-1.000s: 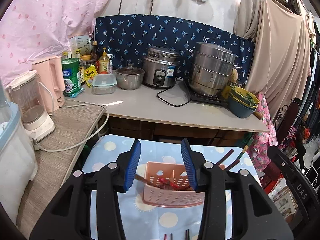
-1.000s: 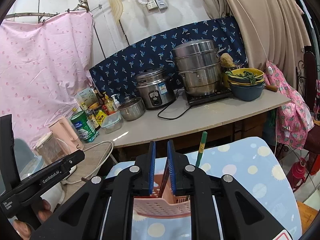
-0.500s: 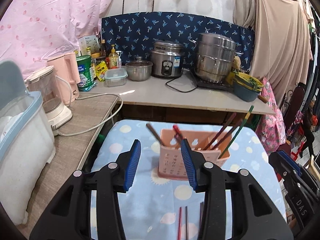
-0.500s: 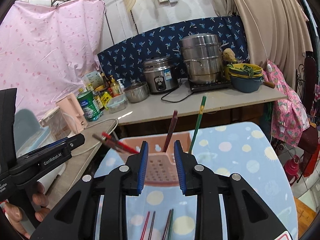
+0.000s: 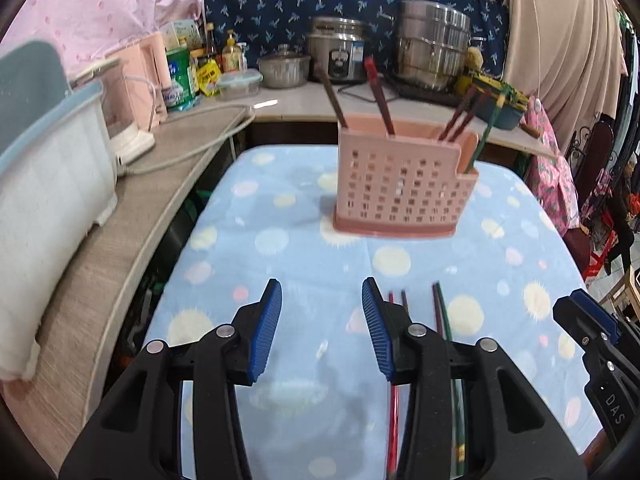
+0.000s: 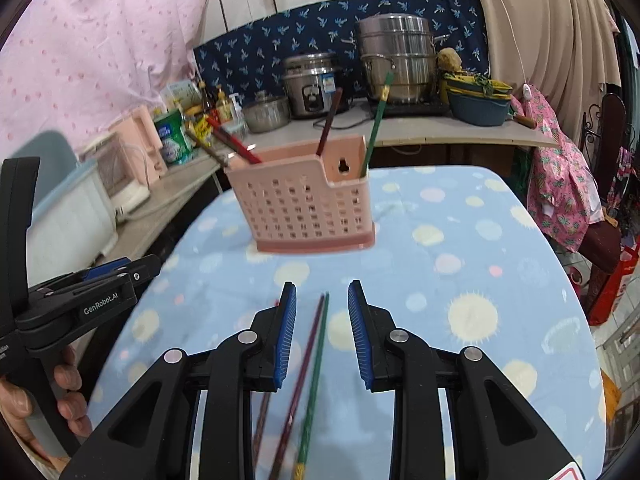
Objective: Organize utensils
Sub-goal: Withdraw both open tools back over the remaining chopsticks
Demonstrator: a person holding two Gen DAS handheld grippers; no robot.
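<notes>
Looking down at a blue spotted cloth (image 6: 460,240), we hold both grippers back from the pink holder (image 6: 304,204), which sat right under them a second ago. Our right gripper (image 6: 322,336), clenched then, now stands released and empty above the loose chopsticks (image 6: 310,376). Our left gripper (image 5: 322,328) is likewise parted, holding nothing, just left of those sticks. That suggests one stick has been delivered and we have come back for the next. The loose sticks lie flat on the cloth, long axes running from us toward the holder. Farther off, the holder's own chopsticks (image 6: 374,132) lean upward, tips splayed outward.
</notes>
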